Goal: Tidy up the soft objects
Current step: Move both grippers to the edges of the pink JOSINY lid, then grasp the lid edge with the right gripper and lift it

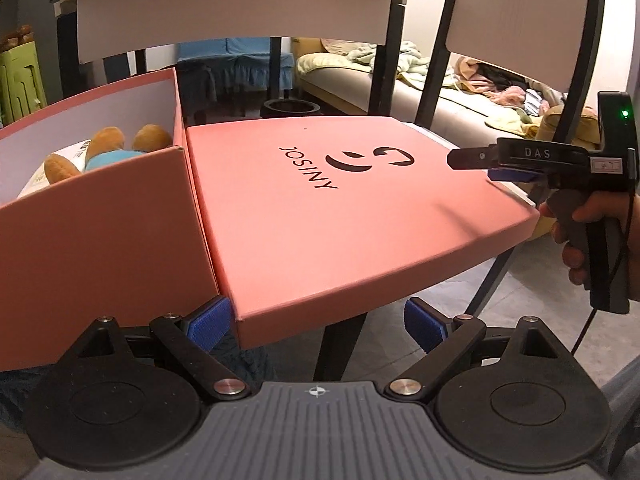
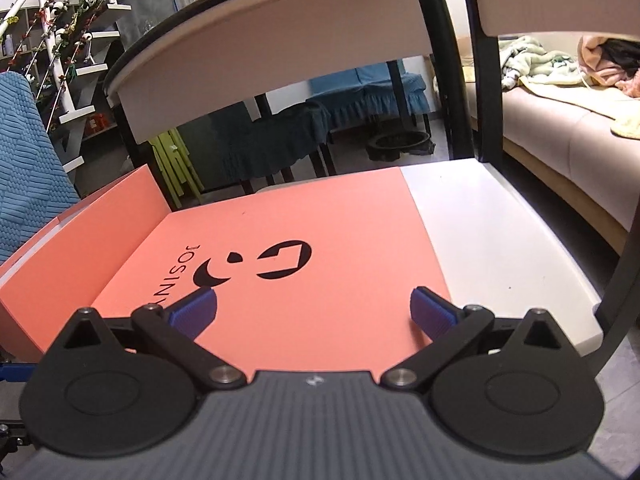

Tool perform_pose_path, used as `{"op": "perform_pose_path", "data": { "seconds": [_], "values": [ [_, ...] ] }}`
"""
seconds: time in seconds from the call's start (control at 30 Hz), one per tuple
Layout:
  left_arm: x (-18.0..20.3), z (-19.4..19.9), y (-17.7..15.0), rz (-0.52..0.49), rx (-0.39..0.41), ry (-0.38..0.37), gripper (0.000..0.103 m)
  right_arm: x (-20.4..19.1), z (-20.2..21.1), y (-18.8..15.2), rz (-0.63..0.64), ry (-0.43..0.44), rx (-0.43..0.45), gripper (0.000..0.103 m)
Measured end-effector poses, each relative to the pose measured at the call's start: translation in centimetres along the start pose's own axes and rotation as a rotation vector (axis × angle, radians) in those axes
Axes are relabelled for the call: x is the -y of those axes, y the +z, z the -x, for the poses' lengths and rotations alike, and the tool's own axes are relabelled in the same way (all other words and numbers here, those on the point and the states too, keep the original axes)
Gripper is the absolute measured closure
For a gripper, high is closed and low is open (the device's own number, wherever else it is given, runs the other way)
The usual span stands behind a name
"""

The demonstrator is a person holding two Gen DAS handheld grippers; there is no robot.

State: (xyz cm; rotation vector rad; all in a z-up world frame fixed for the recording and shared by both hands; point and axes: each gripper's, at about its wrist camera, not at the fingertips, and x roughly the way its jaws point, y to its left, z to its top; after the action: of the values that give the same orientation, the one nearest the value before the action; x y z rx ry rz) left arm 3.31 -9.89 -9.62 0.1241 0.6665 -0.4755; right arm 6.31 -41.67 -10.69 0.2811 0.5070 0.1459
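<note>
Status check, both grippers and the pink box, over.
Left gripper open at the lid's near corner. Right gripper open above the lid. Plush toy in the open box. Nothing in the way.

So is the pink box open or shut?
Open: the box shows the plush toy inside, and its lid lies flat beside it.

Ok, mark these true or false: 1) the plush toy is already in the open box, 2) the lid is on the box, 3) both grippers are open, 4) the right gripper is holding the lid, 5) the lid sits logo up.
1) True: the plush toy lies inside the open box.
2) False: the lid lies beside the box on the white seat.
3) True: left gripper and right gripper are both open.
4) False: it holds nothing and hovers over the lid.
5) True.
</note>
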Motion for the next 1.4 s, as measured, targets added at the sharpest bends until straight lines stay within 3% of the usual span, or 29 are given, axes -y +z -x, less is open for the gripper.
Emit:
{"op": "perform_pose_path", "data": {
  "seconds": [0.2, 0.4, 0.67, 0.87, 1.23, 1.4],
  "values": [
    [0.2, 0.0, -0.1, -0.007, -0.003, 0.014, 0.007, 0.5, 0.3, 0.2, 0.004, -0.071, 0.036, 0.000],
    [0.5, -0.3, -0.1, -0.019, 0.000, 0.028, 0.007, 1.8, -0.2, -0.1, -0.016, -0.107, 0.011, 0.000],
    [0.7, -0.5, 0.1, -0.023, -0.013, 0.035, 0.007, 2.3, -1.0, -1.3, 0.015, -0.090, -0.035, 0.000],
    [0.9, 0.0, 0.2, -0.038, -0.044, 0.027, 0.007, 3.1, 0.1, -1.3, -0.048, -0.052, -0.036, 0.000],
    [1.7, 2.4, -1.0, 0.063, -0.072, 0.017, 0.007, 3.0, 3.9, -2.1, -0.063, -0.011, -0.050, 0.000],
    [-0.4, 2.5, -0.9, 0.149, -0.080, -0.078, 0.006, 4.4, 4.5, -2.3, -0.180, 0.008, -0.062, 0.000]
  ]
}}
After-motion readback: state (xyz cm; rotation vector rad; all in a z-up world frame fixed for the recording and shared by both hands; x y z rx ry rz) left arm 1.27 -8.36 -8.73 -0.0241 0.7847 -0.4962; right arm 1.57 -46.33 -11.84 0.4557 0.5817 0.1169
